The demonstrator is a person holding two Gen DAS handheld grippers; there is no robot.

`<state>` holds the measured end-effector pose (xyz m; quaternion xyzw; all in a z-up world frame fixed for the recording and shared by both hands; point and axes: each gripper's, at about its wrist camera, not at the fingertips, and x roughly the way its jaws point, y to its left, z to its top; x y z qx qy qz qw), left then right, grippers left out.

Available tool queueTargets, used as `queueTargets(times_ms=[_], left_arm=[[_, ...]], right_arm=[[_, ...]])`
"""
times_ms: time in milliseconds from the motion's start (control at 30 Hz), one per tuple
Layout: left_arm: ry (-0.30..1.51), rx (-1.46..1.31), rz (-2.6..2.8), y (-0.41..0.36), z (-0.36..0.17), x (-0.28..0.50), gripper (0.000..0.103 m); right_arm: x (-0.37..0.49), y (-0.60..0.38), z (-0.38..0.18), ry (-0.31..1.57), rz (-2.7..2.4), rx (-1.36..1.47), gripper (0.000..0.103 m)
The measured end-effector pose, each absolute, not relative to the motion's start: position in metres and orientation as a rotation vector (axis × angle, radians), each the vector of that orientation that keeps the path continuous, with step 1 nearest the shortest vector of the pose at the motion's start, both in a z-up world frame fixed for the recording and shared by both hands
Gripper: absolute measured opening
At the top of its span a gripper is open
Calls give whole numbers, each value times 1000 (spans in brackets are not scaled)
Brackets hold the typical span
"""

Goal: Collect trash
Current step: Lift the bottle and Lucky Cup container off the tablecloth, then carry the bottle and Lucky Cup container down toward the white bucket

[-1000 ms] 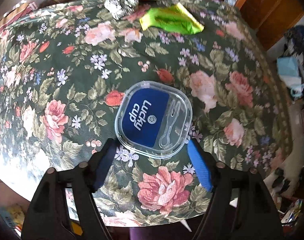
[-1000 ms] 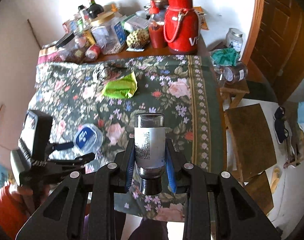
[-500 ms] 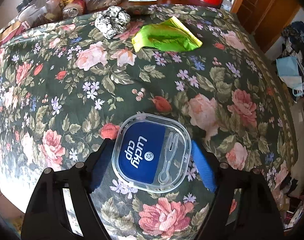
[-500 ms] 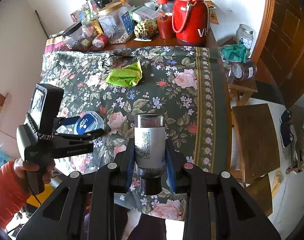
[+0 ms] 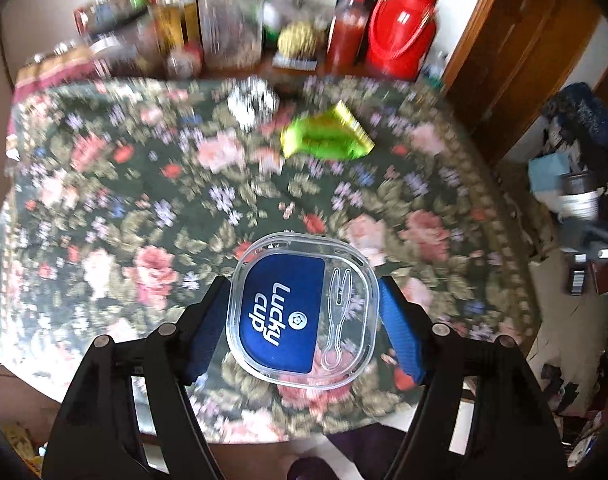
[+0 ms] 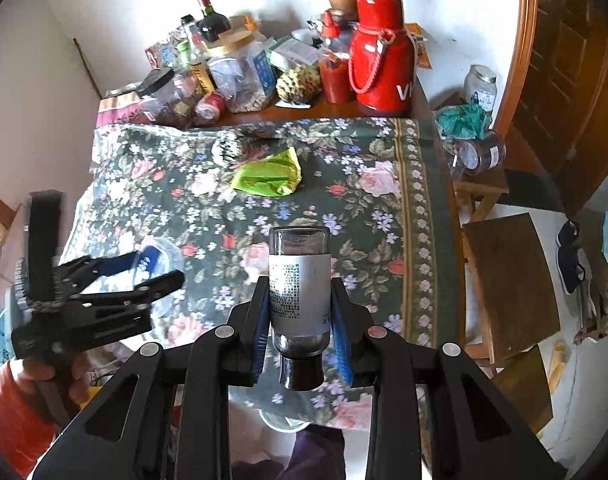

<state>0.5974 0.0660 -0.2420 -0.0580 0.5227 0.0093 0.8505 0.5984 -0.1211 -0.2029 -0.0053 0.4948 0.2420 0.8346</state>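
The left claw [image 5: 301,316] is closing around the clear lid [image 5: 301,308]; squeezed unevenly, it could pop out. The bottle [image 6: 299,280], clamped in the right claw [image 6: 301,312], could slide if tilted.

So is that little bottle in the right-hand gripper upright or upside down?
Upside down. In the right wrist view the bottle sits clamped in the right gripper with its dark cap nearest the camera.

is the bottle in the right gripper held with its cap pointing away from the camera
No, the bottle in the right gripper has its dark cap nearest the camera, its clear base pointing out over the tablecloth.
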Motion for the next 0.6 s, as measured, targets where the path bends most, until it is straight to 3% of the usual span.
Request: queueTargets(times_ms=[333, 600], left_arm=[[875, -105, -38, 65, -145, 473, 72], [760, -113, -66, 73, -110, 363, 72]], right_arm=[[516, -105, -165, 945, 496, 25, 26], [421, -95, -145, 880, 482, 49, 26]])
